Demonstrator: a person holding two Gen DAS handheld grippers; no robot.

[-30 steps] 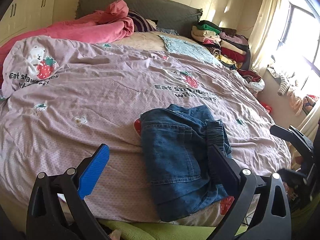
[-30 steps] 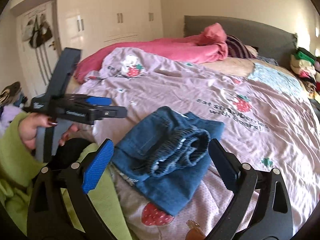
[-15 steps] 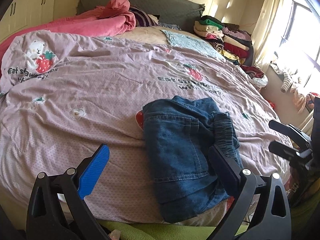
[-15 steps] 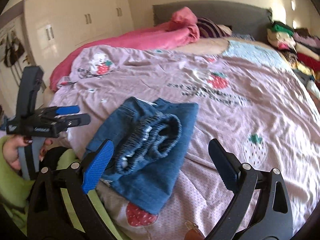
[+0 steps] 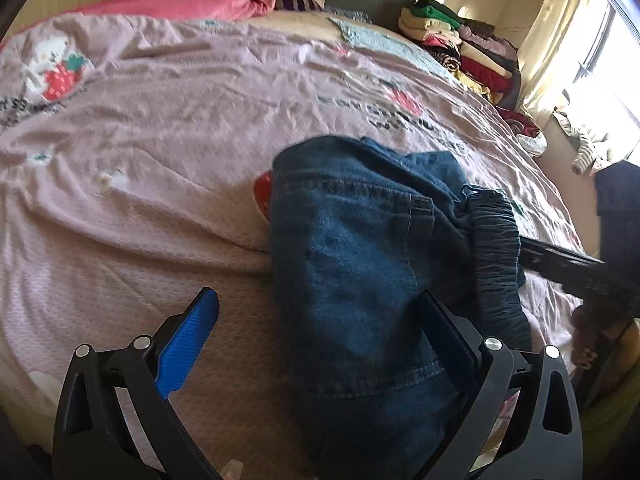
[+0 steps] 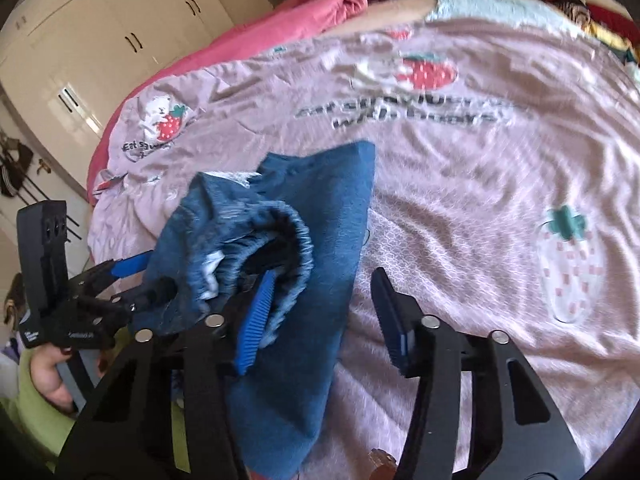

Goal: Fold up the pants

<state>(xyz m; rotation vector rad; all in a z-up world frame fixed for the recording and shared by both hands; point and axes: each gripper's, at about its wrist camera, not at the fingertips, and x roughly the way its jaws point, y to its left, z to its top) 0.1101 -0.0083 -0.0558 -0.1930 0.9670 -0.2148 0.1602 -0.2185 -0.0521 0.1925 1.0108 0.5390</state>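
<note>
bedspread [image 6: 500, 168] print, blurred: "eat st… with bears"; smaller "eat" beside bear.

Open bedspread [image 5: 168, 152] left of jeans [image 5: 360, 264] (clothes pile [image 5: 460, 48] probably clear)

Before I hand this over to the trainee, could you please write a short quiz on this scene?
1. True or false: the denim pants lie on the floor.
2. The left gripper is: A) shut on the waistband, B) open, C) out of view.
3. What fruit is printed in red on the bedspread?
Key: 1 false, they lie on the bedspread; 2 B; 3 strawberries.
</note>
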